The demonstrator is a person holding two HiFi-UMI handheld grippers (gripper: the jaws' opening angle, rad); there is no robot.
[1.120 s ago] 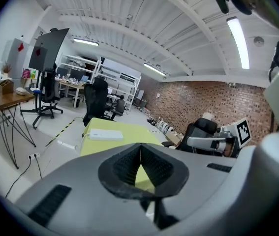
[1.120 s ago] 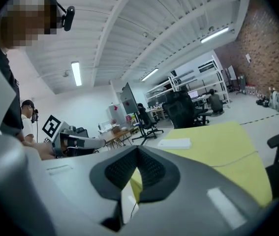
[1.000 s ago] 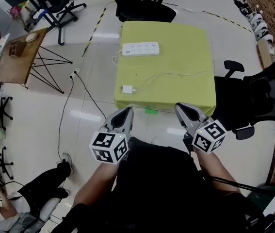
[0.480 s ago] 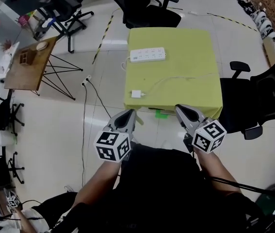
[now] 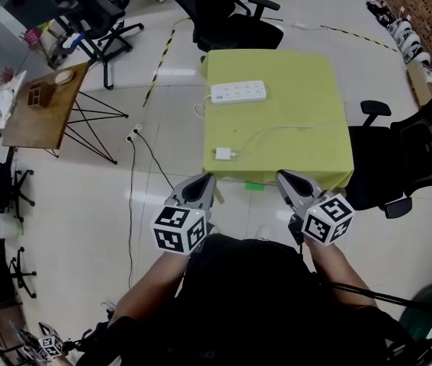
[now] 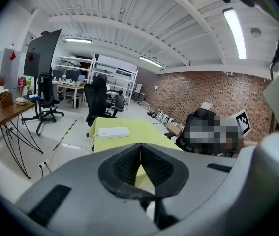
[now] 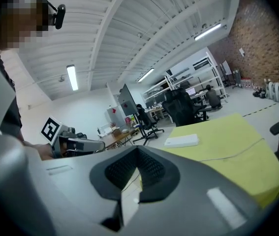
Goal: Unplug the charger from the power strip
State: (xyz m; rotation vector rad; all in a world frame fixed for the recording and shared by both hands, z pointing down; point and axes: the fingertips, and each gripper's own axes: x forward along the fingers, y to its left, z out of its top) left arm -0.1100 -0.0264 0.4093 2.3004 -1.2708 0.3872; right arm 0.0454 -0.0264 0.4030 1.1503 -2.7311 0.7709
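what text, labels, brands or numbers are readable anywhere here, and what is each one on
Readable text: none in any view.
Left marker cube: black-and-white square patterns only, no letters or numbers.
Right marker cube: patterns only as well.
Power strip: any print is too small to read.
Charger: too small to read.

On the table (image 5: 307,82), the power strip (image 5: 238,91) sits far-left; the charger (image 5: 222,154) lies well apart, by the table's near-left edge.
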